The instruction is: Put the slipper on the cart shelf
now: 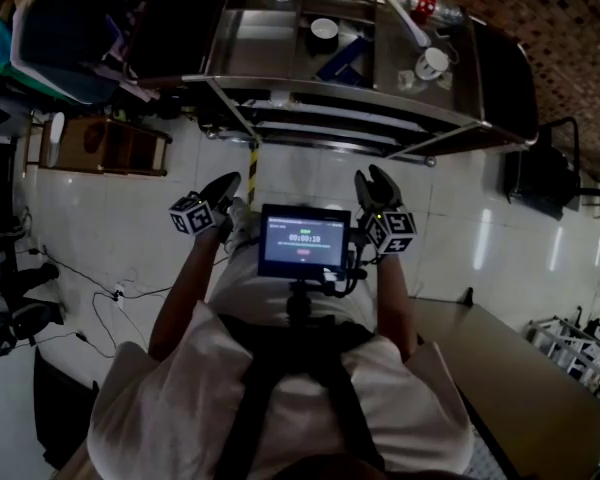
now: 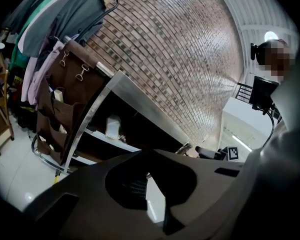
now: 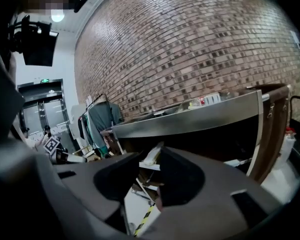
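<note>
Left tongs (image 1: 223, 188): shut tight and empty, held over the floor (image 1: 130, 218) short of the cart's front edge.
Slipper: in neither tongs, and no view shows it for certain. A pale shape (image 1: 242, 230) on the floor just beside the left tongs may be it, or a shoe.
Cart (image 1: 420, 111): steel. The top shelf (image 1: 255, 48) carries a bowl (image 1: 324, 28) toward the back edge and a mug (image 1: 432, 63) near the right edge. The lower shelves (image 1: 310, 128) are dark.
Right tongs (image 1: 378, 190): jaws partly apart, nothing between them.
Risk, pickup: closed tongs would only shove the slipper along the floor.
Risk, carry: a soft slipper pinched at its rim could droop and slip free.
Risk, placing: the front rail (image 1: 310, 95) could snag it, or it could knock the mug.
</note>
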Motion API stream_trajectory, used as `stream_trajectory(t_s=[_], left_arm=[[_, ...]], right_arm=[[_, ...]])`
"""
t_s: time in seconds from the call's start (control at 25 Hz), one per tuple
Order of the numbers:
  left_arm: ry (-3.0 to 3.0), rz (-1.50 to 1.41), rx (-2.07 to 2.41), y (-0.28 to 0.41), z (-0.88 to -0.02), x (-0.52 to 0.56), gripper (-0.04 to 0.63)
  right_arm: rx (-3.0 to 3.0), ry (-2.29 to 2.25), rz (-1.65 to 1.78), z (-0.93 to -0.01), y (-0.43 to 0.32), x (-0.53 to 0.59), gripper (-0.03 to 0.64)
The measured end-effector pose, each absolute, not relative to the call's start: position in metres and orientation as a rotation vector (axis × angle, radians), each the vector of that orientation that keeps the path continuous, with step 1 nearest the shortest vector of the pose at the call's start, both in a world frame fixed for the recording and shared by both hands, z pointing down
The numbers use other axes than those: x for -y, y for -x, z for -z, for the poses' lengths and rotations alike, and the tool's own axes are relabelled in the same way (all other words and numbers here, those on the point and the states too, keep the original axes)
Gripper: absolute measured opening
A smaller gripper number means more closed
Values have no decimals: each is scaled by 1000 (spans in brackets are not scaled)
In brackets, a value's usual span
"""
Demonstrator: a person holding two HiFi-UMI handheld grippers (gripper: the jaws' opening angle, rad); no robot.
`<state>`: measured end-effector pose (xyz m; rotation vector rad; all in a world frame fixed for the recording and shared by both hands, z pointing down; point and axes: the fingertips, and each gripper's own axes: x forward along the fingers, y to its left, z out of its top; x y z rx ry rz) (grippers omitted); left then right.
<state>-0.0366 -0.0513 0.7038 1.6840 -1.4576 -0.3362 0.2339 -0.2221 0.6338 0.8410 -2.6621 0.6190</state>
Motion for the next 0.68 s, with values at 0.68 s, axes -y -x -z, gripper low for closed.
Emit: stream_trajectory(t_s=[0.68], left_arm=[[-1676,291,1490,179,-688,26,0]], right_arm=[[2611,-805,-835,-680,-75,202,147]])
